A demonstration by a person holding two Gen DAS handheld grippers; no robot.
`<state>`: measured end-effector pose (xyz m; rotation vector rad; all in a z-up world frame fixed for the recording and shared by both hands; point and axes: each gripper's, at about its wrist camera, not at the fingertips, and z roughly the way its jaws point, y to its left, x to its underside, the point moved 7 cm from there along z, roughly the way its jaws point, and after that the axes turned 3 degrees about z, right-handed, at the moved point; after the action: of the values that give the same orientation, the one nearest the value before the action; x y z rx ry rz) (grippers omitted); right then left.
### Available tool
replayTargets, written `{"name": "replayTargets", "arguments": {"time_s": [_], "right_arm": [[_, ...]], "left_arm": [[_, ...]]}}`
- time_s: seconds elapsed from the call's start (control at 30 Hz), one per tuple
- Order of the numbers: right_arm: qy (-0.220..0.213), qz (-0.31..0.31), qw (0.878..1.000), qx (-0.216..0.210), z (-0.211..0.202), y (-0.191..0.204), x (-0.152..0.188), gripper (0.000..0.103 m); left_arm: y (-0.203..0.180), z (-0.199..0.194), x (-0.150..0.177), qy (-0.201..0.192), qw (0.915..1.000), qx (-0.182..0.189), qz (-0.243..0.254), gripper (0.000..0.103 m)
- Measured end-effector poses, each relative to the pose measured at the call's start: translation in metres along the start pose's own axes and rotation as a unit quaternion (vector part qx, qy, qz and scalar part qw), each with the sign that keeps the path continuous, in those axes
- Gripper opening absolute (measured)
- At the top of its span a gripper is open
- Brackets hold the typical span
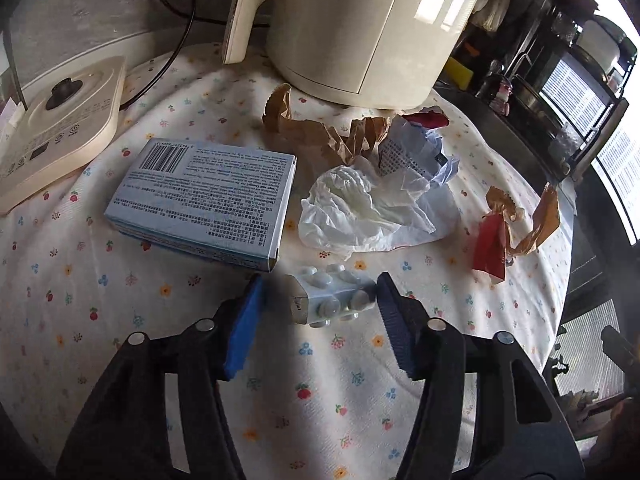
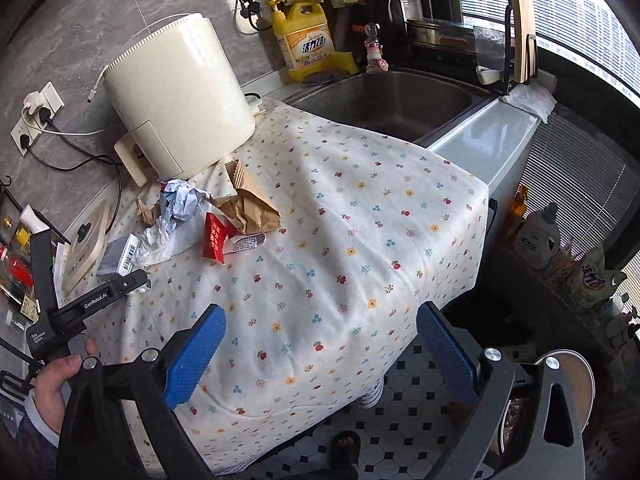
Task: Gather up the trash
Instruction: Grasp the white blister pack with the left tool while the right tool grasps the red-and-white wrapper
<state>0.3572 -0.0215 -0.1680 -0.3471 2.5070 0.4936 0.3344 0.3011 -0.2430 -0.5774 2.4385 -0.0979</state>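
Left wrist view: the left tongs (image 1: 320, 300) stood released, with the small pale-blue blister pack of pills (image 1: 334, 296) lying between the blue pads on the bench covered with a flowered white cloth (image 1: 120, 320). One pad seemed to touch the pack; the other was apart from it.
Other trash: the light-blue printed cardboard box (image 1: 204, 204), the crumpled white tissue (image 1: 360, 212), the torn brown paper bag (image 1: 320, 132) and the red wrapper (image 1: 492, 248) lay beyond, near the cream electric appliance (image 1: 360, 28).
Right wrist view: the right tongs (image 2: 320, 352) hung released over the bench edge, grasping nothing, well apart from the trash pile.
Risk: the pack was thin and smooth; I judge that closing off-centre could push it away or tip it.
Second risk: pressing low could pinch the cloth and drag the trash.
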Motion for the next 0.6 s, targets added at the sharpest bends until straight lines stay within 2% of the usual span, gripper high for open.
{"name": "replayTargets", "arguments": {"time_s": [0.03, 0.1, 0.23, 0.3, 0.6], "right_arm": [[0.003, -0.003, 1.0, -0.005, 0.004, 0.005, -0.001, 0.092], [0.009, -0.011, 1.0, -0.015, 0.014, 0.016, -0.004, 0.088], [0.02, -0.034, 0.998, -0.039, 0.034, 0.044, -0.009, 0.082], [0.026, -0.043, 0.997, -0.05, 0.044, 0.058, -0.012, 0.077], [0.046, -0.068, 0.993, -0.084, 0.09, 0.107, -0.024, 0.069]], "left_arm": [[0.002, -0.002, 0.0, 0.0, 1.0, 0.006, -0.004, 0.04], [0.007, -0.007, 0.001, 0.0, 0.9997, 0.024, -0.011, 0.04], [0.019, -0.026, 0.009, -0.01, 0.9996, 0.026, -0.007, 0.04], [0.032, -0.037, 0.014, -0.016, 0.9996, 0.018, -0.017, 0.04], [0.105, -0.084, 0.044, -0.032, 0.9959, -0.037, -0.077, 0.04]]}}
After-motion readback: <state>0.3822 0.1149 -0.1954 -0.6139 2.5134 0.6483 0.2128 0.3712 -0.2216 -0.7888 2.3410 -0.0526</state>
